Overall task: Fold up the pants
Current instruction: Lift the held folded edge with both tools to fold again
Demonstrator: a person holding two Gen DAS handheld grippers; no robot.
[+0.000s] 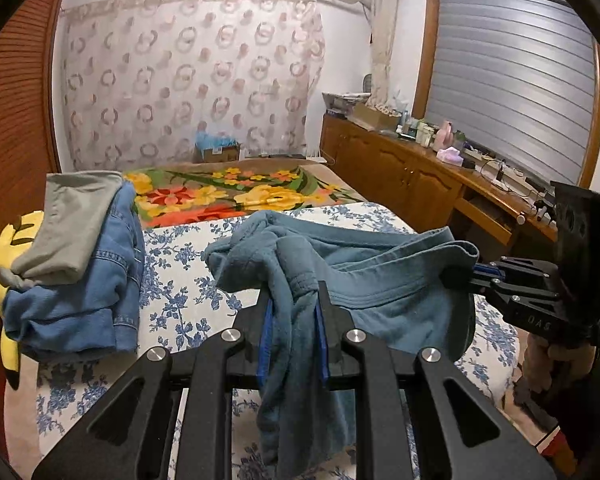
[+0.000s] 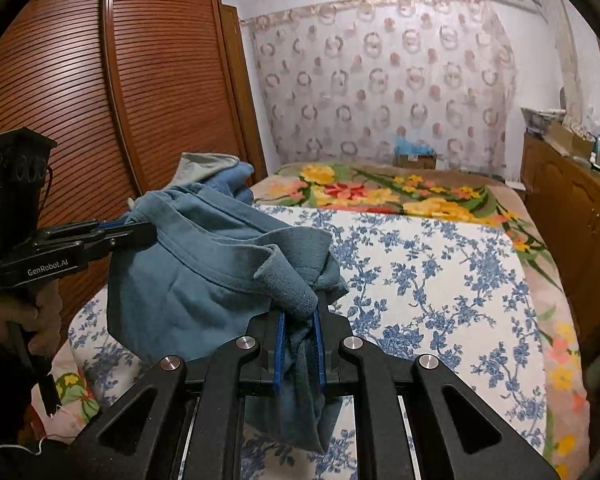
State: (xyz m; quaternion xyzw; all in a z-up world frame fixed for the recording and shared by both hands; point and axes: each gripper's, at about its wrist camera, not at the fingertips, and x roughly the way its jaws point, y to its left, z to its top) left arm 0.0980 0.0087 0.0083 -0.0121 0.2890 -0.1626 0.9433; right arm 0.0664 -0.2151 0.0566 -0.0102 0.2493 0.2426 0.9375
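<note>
A: Bedroom. Bed point(image 2: 440, 272) under a white sheet with blue flowers, a bright floral blanket point(image 2: 400, 192) past it toward a sheer patterned curtain point(image 1: 188, 76). Slatted wooden wardrobe point(image 2: 100, 92) stood off to the left of the right gripper; a wooden cabinet point(image 1: 400, 168) with clutter on top ran along to the right of the left gripper.

B: And the pants?

A: Teal pants point(image 1: 364, 276), held up off the sheet between the two tools, waistband stretched across. Left gripper point(image 1: 296, 312) was nearly closed, its blue pads pinching a bunched bit of the waistband; loose cloth hung down below its fingers. Right gripper point(image 2: 300, 320) much the same: jaws close together, clamped on a thick fold of the same cloth.

B: Could each tool see the other?

A: Yes. From the left wrist, the right gripper point(image 1: 464, 276) sat off to the right, biting the far end of the waistband, a hand point(image 1: 556, 356) under it on the grip. From the right wrist, the left gripper point(image 2: 140, 228) sat off to the left with its hand point(image 2: 24, 316) below.

B: Anything else on the bed?

A: A pile to the left of the left gripper: denim garment point(image 1: 84, 292) with a grey garment point(image 1: 72, 220) on top, and something yellow point(image 1: 4, 280) beneath. Not touching the pants.
</note>
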